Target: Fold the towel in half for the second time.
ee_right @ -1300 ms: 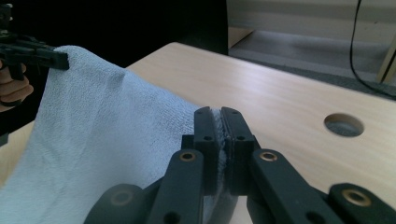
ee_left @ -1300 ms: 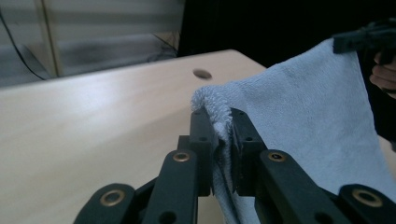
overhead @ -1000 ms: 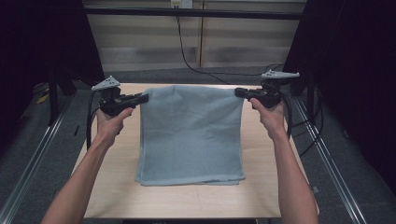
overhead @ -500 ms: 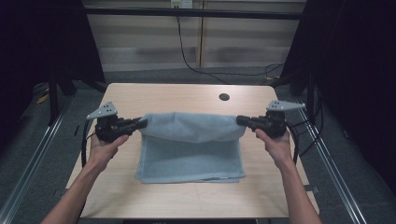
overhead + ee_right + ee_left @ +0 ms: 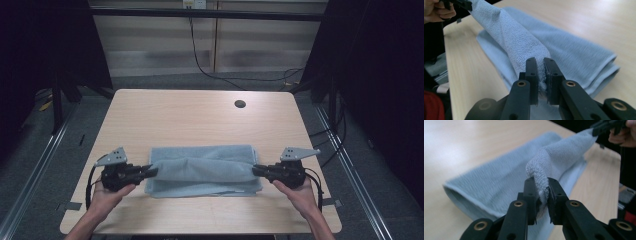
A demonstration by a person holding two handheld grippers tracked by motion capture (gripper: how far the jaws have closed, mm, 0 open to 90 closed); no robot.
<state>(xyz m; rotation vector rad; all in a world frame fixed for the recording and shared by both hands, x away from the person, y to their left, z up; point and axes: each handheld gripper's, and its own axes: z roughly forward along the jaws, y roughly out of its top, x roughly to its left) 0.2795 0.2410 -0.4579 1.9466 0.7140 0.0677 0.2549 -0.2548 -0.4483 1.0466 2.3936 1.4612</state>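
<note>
Towel (image 5: 202,170) of pale blue terry lies folded across the near half of a wooden table (image 5: 200,115), its long side running from one hand to the other. The left gripper (image 5: 149,172) meets it at the left end and the right gripper (image 5: 256,170) at the right end, both lying low and level over the tabletop and pointing inward at each other.

Between them, the top layer of the cloth is drawn up into a soft ridge that runs from one gripper to the other, while the lower layers rest flat on the wood beneath it.

In the left gripper view, a bunched corner of the towel (image 5: 541,175) sits between the two black jaws, which have just been opening; the pads are still against the fabric and the corner stays pinched. In the right gripper view, the opposite corner (image 5: 529,47) is likewise wedged between that gripper's jaws, which have also just been easing apart, with the cloth still caught in the narrow gap.

A person's left hand (image 5: 107,197) and right hand (image 5: 300,192) grip the handles from the near edge of the table. A small round hole (image 5: 240,104) marks the far right of the tabletop, well apart from the towel.
</note>
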